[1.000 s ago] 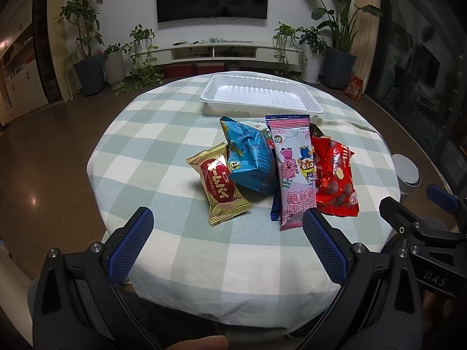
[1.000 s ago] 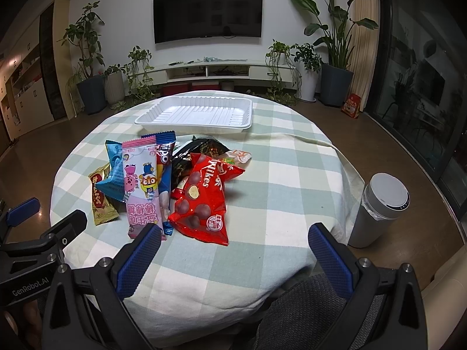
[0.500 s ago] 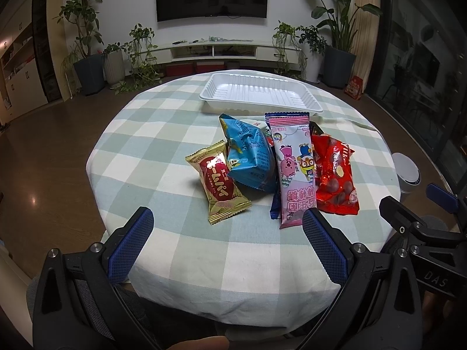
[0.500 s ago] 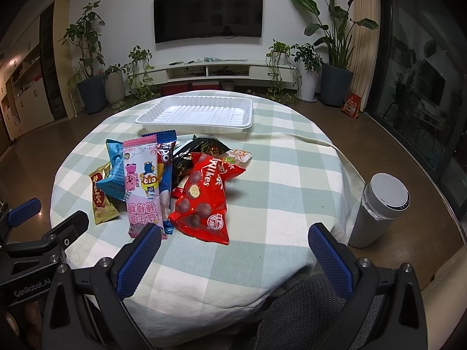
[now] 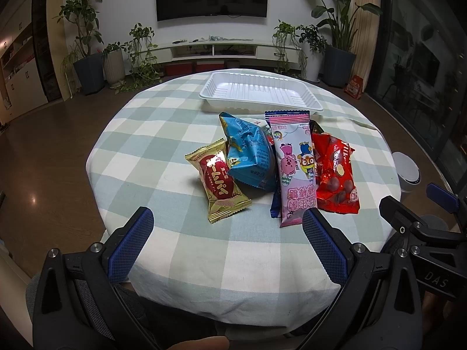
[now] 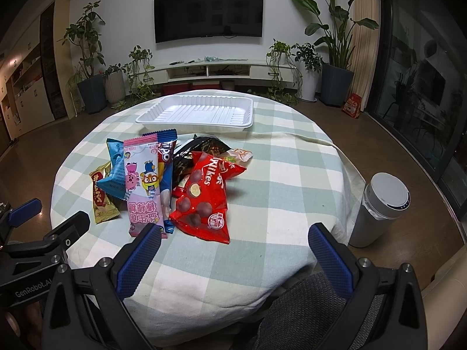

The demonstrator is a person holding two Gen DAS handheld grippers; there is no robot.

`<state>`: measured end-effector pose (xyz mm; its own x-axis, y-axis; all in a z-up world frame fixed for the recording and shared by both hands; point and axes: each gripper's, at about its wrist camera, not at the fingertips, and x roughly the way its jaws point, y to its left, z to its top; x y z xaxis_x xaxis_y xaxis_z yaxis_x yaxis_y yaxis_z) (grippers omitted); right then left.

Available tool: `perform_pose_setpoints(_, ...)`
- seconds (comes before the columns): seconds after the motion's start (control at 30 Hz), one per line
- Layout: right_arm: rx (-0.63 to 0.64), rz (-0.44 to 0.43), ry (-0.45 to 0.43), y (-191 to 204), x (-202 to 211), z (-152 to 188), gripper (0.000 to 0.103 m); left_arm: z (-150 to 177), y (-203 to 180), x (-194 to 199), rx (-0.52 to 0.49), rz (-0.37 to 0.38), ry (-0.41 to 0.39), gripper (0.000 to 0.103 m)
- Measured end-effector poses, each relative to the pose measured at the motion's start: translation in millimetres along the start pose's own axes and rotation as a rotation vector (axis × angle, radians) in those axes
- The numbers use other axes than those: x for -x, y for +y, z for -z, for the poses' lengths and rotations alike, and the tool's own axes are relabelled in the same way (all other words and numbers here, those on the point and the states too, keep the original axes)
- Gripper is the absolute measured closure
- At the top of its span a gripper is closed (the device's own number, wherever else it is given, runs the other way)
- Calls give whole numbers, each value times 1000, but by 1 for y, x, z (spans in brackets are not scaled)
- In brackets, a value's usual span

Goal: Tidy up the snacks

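A heap of snack packs lies mid-table: a gold-and-red pie pack (image 5: 220, 180), a light blue bag (image 5: 248, 151), a pink cartoon pack (image 5: 294, 163), a red chocolate-ball bag (image 5: 335, 175) and a black pack (image 6: 201, 148) under them. Behind the heap sits a white ribbed tray (image 5: 259, 92), with nothing in it. My left gripper (image 5: 227, 230) hovers open over the table's near edge, short of the gold pack. My right gripper (image 6: 233, 243) is open too, just short of the red bag (image 6: 204, 195). The tray (image 6: 198, 110) also shows in the right wrist view.
The round table wears a green-and-white checked cloth (image 5: 163, 134). A white cylindrical bin (image 6: 379, 207) stands on the floor at the right. Potted plants and a TV console line the far wall.
Both grippers have crept slightly forward toward the snack heap; the snacks and tray have not moved.
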<state>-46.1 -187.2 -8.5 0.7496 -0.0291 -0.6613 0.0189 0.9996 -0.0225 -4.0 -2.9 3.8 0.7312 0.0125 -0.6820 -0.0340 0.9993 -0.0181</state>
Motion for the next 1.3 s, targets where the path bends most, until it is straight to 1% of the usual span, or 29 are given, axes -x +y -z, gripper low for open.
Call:
perform_pose_setpoints(0.57, 0, -2, 1, 1, -1, 0, 0, 0, 0, -1, 0, 0, 3, 0)
perform_pose_setpoints(0.93, 1, -5, 3, 0, -5, 0, 0, 6, 0, -5, 1, 8, 7, 0)
perform_pose_setpoints(0.97, 1, -7, 4, 0, -5, -1, 0, 13, -1, -11, 1, 14, 9, 0)
perform_pose_setpoints(1.03, 1, -9, 4, 1, -3, 0, 0, 16, 3, -12, 1, 44, 2, 0)
perform_pose_setpoints(1.1, -9, -18, 3, -4, -1, -1, 0, 17, 19, -16, 46, 124, -15, 0)
perform_pose_setpoints(1.13, -18, -24, 2, -7, -1, -2, 0, 19, 29, -19, 54, 158, -7, 0)
perform_pose_setpoints(1.17, -35, -39, 3, -12, -2, -3, 0, 18, 31, -23, 38, 160, 6, 0)
perform_pose_setpoints(1.2, -56, -58, 2, -15, -3, -4, 0, 19, 36, -28, 24, 144, 19, 0)
perform_pose_setpoints(1.23, -75, -79, 0, -16, -2, -2, 0, 22, 42, -33, 13, 99, 33, 0)
perform_pose_setpoints(1.27, -108, -116, -6, -22, -1, -2, 0, 23, 47, -35, 14, 77, 44, 0)
perform_pose_setpoints(1.3, -129, -143, -8, -26, -3, -2, 0, 24, 53, -40, 19, 61, 77, 0)
